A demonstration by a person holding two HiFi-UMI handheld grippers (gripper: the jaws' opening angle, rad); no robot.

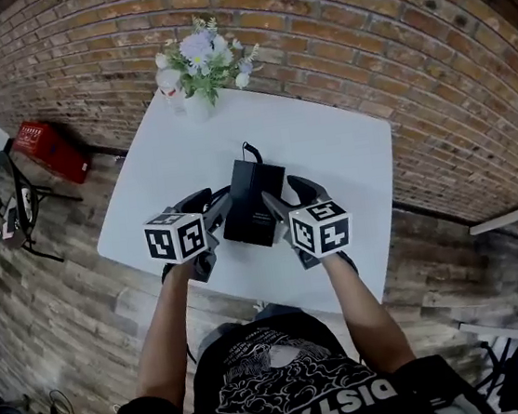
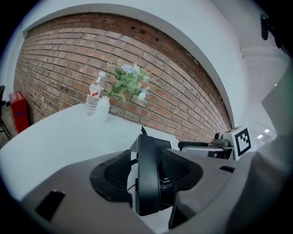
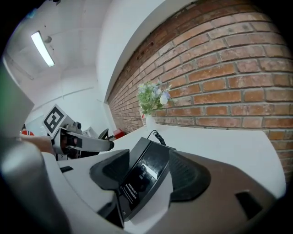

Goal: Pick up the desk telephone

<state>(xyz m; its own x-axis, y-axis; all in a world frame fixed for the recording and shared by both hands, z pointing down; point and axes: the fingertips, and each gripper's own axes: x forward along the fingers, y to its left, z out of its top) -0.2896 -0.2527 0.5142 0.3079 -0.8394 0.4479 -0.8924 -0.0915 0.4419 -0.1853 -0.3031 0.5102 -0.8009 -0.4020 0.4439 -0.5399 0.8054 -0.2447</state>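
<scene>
Head view: desk telephone (image 1: 255, 202) sits on the table (image 1: 346, 153), my left gripper (image 1: 214, 205) at its 9 o'clock side, right gripper (image 1: 284, 194) at 3 o'clock. Both sets of jaws gape wide astride its edges, not pinching. Pre-grasp, I judge: next, squeeze both, lift level.

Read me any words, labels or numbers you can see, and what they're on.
"DISTANCE": on the person's black T-shirt, upside down.
White print on the black desk telephone: too small to read.
Red label on the clear plastic water bottle: too blurred.
</scene>
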